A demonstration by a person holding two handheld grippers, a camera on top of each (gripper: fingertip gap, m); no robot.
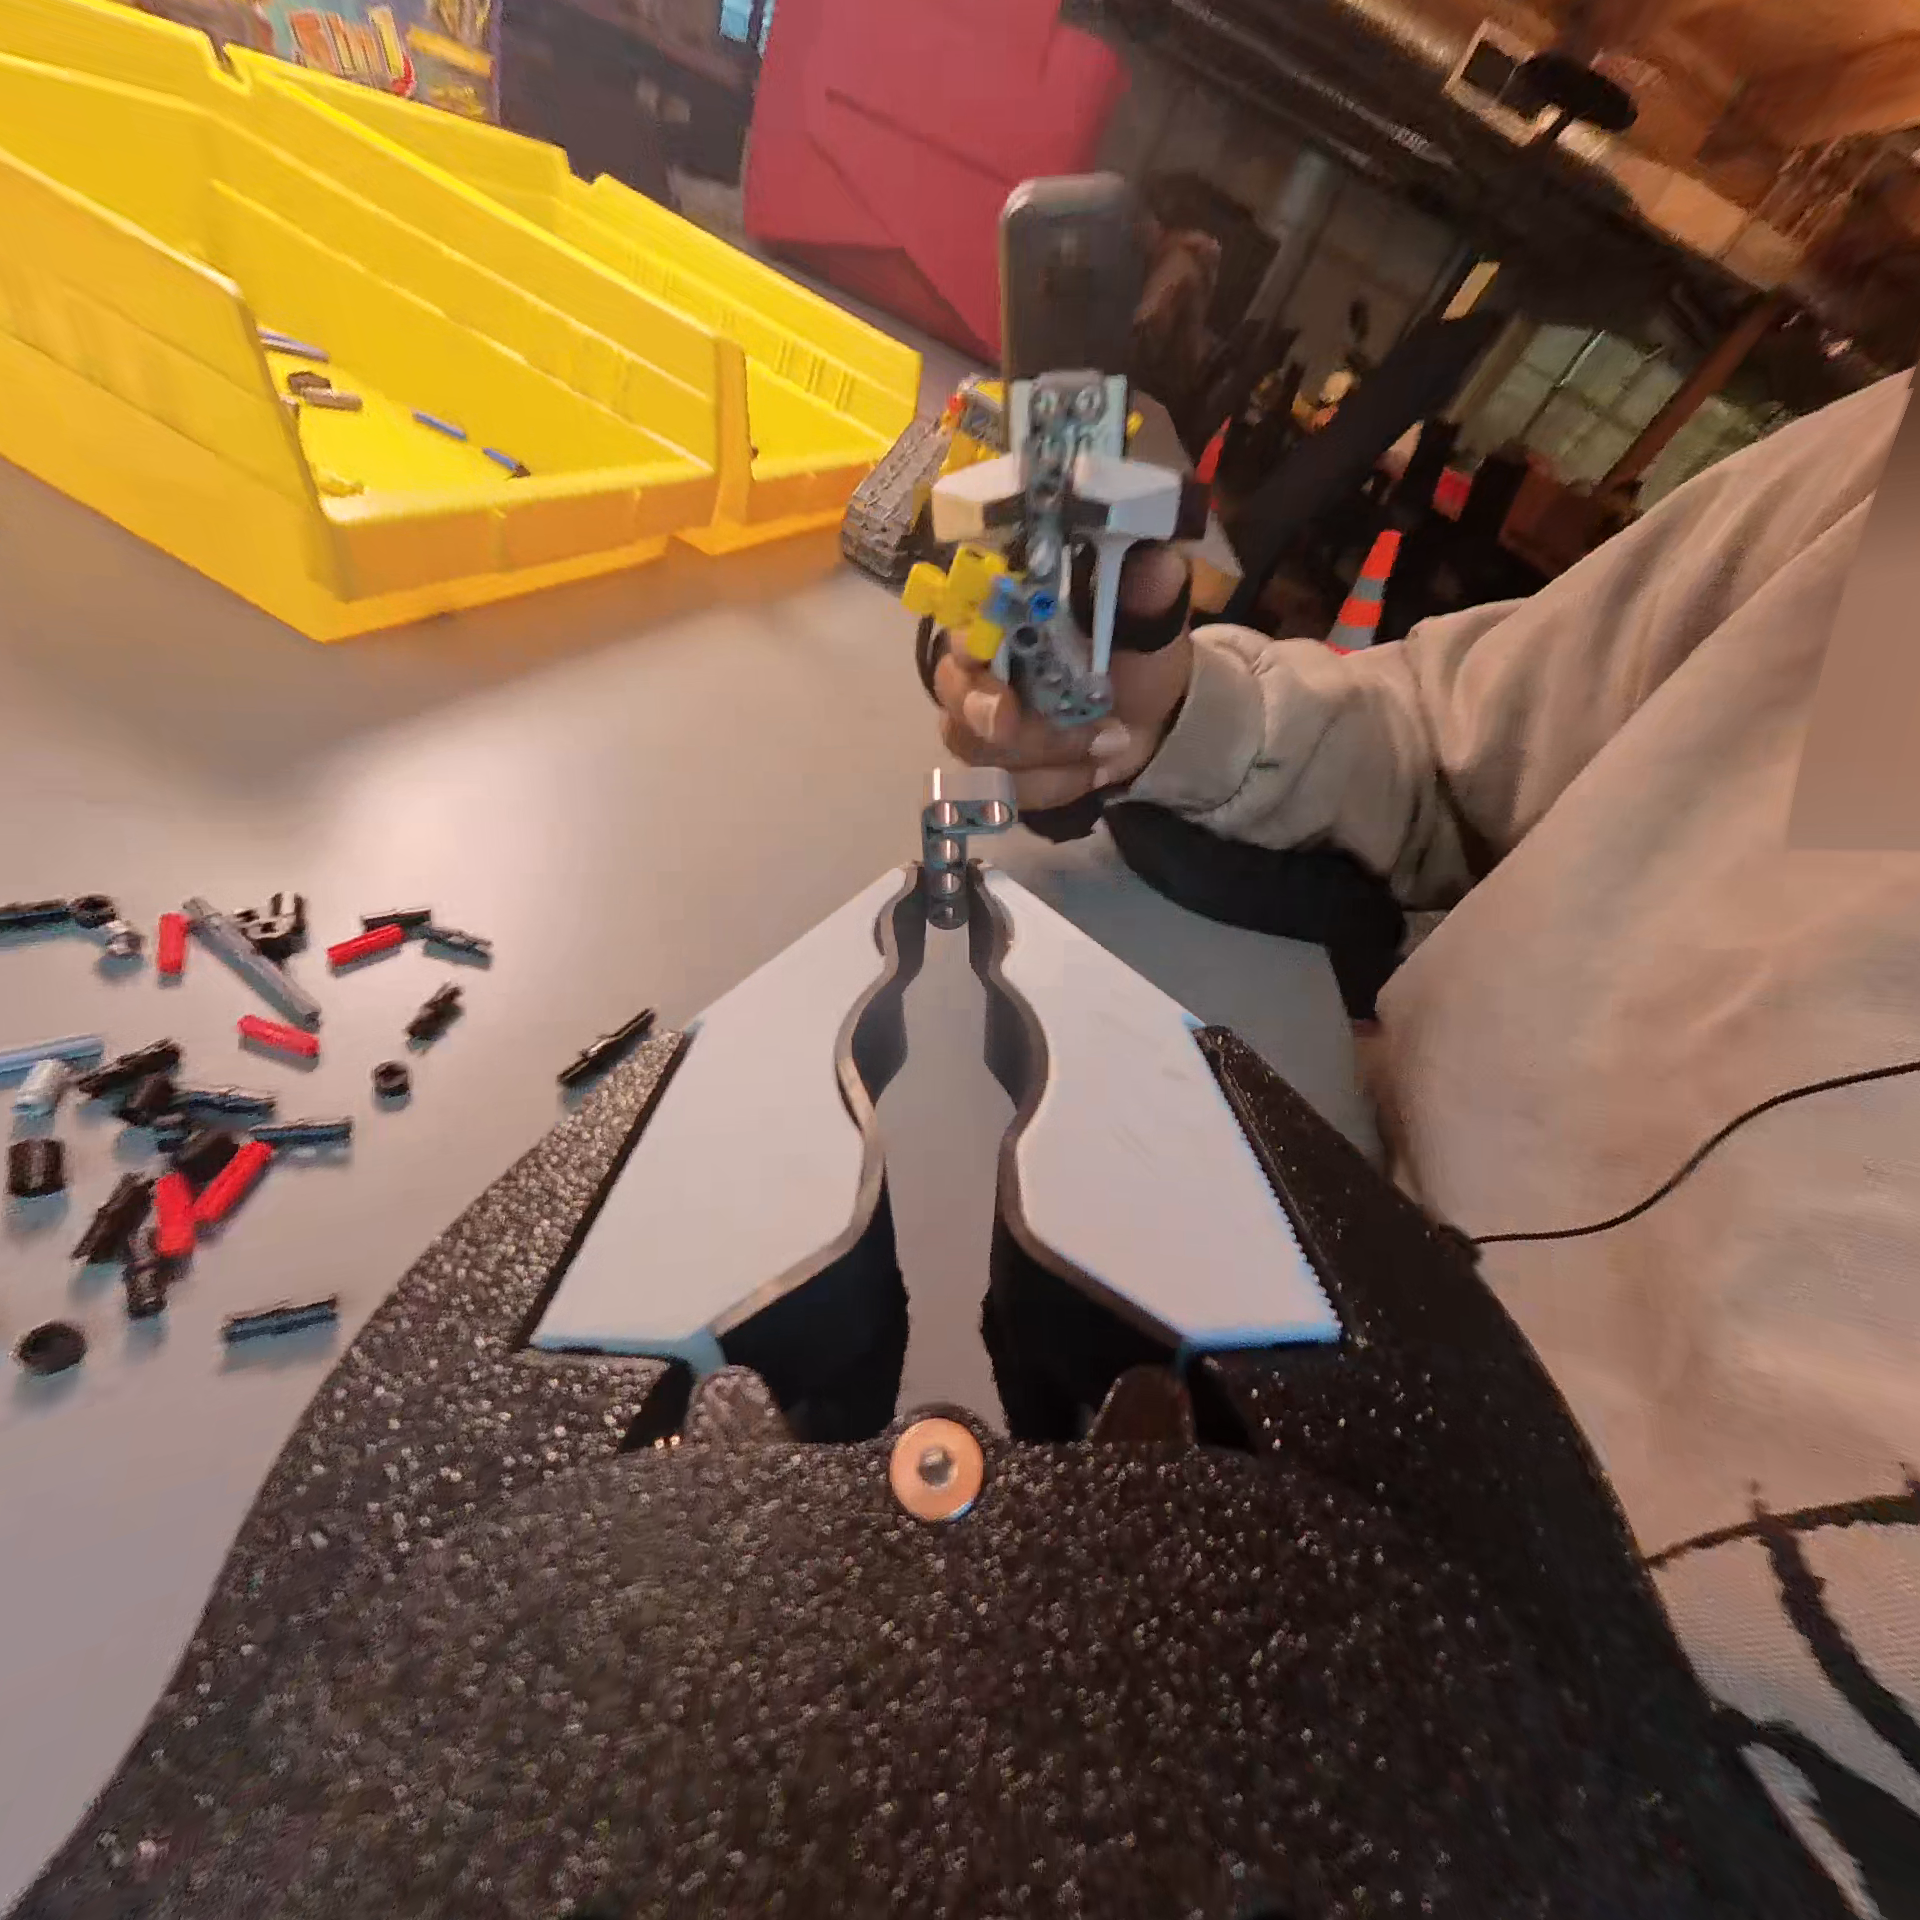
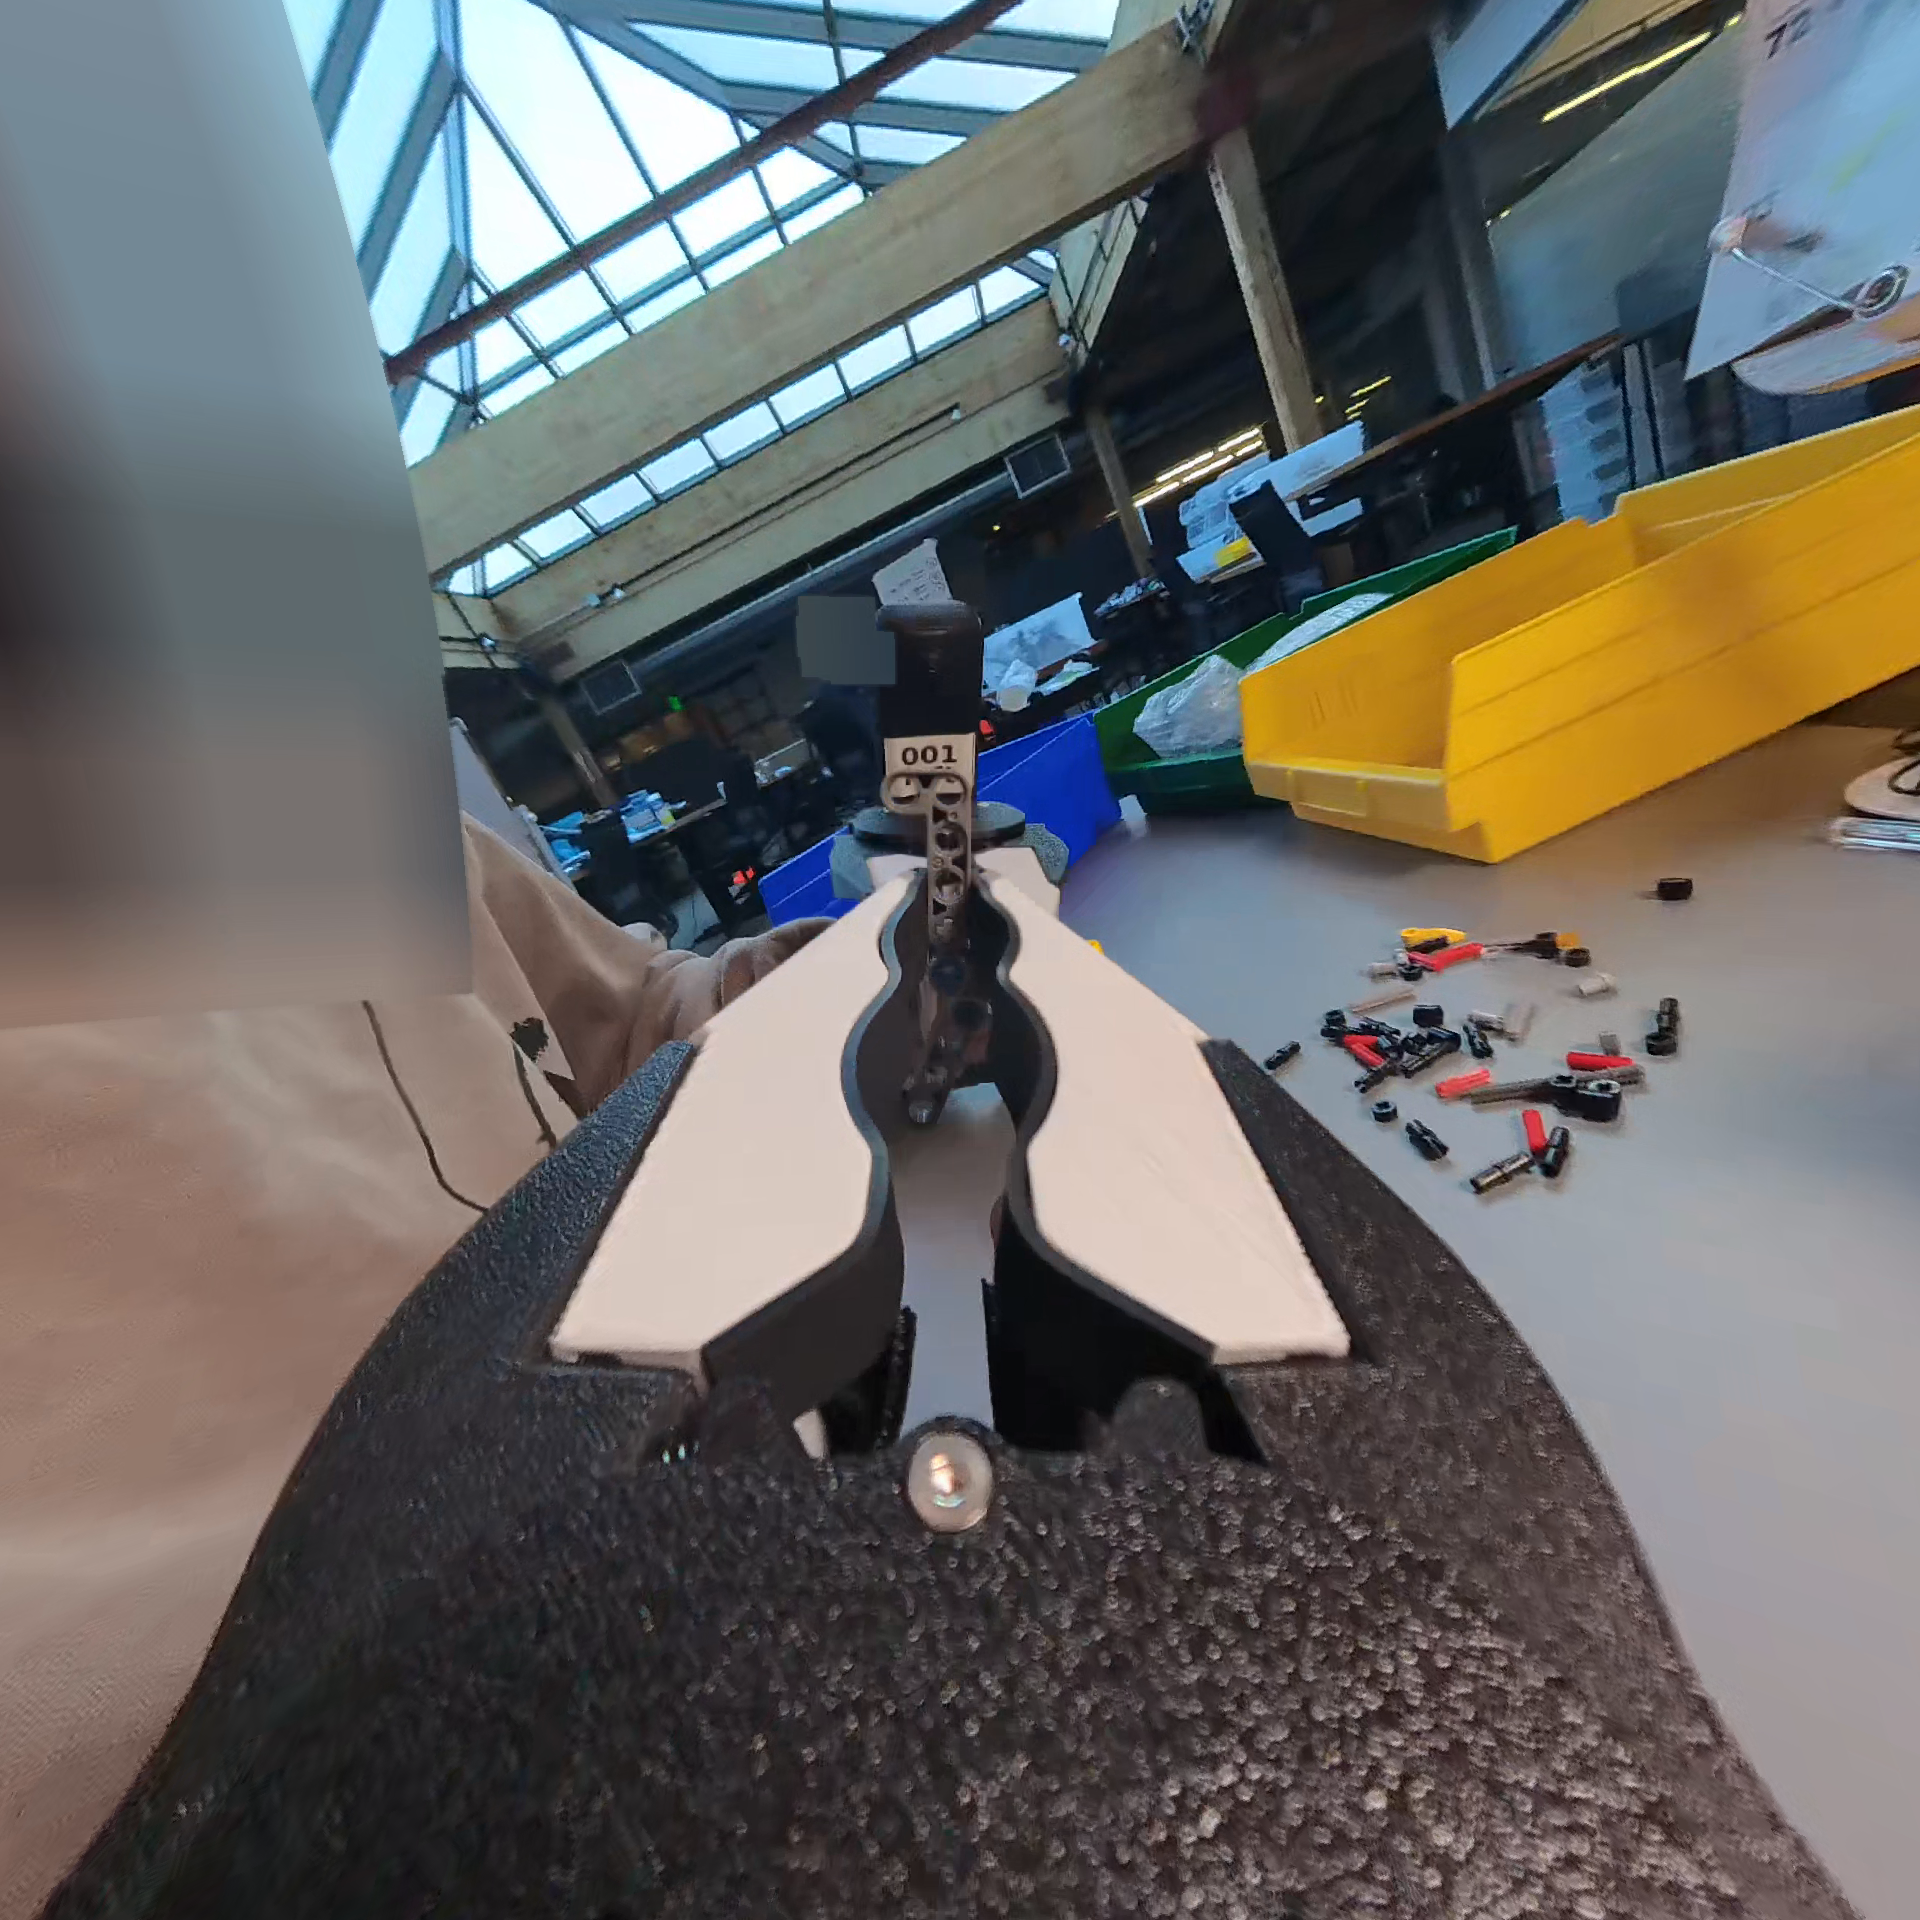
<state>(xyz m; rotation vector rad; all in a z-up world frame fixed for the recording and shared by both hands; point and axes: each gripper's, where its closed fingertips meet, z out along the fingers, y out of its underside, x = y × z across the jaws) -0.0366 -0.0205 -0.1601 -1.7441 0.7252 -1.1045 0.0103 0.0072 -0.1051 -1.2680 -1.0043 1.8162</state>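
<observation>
left hand-held gripper (image 1: 945,894): tips nearly closed, pinching a grey L-shaped beam (image 1: 961,836) by its long leg; short leg sticks out past the tips.
right hand-held gripper (image 2: 943,904): clamped on a grey beam assembly (image 2: 940,852), long axis running along the fingers.
relation: seen from the left hand-held gripper, that assembly (image 1: 1023,613) sits straight ahead and higher, near but apart from the L-beam.
loose pins (image 1: 187,1101): scattered on the grey desk (image 1: 644,810), left of the left hand-held gripper.
yellow bins (image 1: 416,395): beyond the pins.
</observation>
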